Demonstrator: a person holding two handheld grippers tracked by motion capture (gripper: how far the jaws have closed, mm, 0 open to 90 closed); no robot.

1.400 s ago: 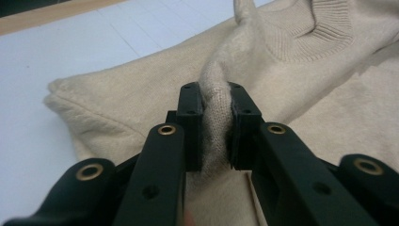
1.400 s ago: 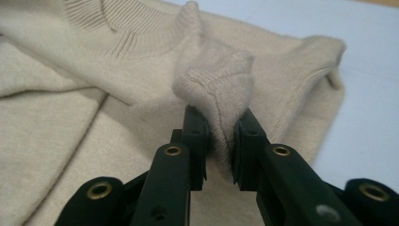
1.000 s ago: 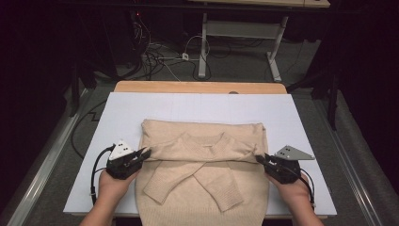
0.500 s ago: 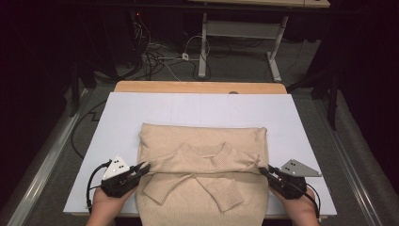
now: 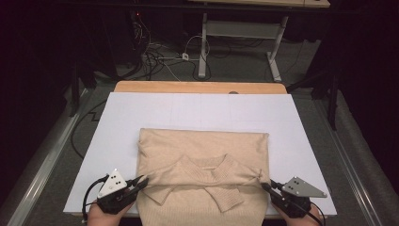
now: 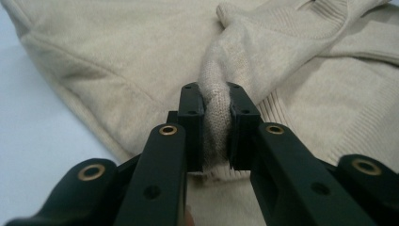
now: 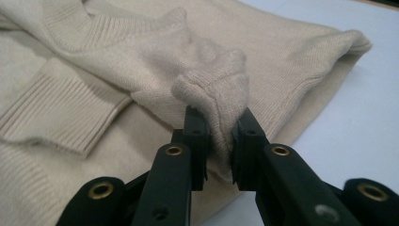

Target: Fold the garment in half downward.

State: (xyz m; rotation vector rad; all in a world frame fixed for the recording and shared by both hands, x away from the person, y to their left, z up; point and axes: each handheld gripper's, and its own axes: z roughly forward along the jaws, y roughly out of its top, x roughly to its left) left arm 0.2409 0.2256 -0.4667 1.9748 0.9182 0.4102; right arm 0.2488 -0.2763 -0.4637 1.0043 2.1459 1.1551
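Since the earlier frame: both grippers drawn back toward the desk's near edge, folded top edge of the sweater (image 5: 202, 174) carried along with them. Left gripper (image 6: 216, 127) jaws pinching a bunched ridge of knit at one shoulder corner; right gripper (image 7: 219, 141) jaws pinching the matching bunch at the other. Outward from the jaws: collar and crossed sleeves between the two grips, body spread beyond on the white desk (image 5: 197, 110). Judged soft, light, limp, stretchy; prone to sag between grips. Best held at thick seamed shoulder corners, evenly, without tugging.
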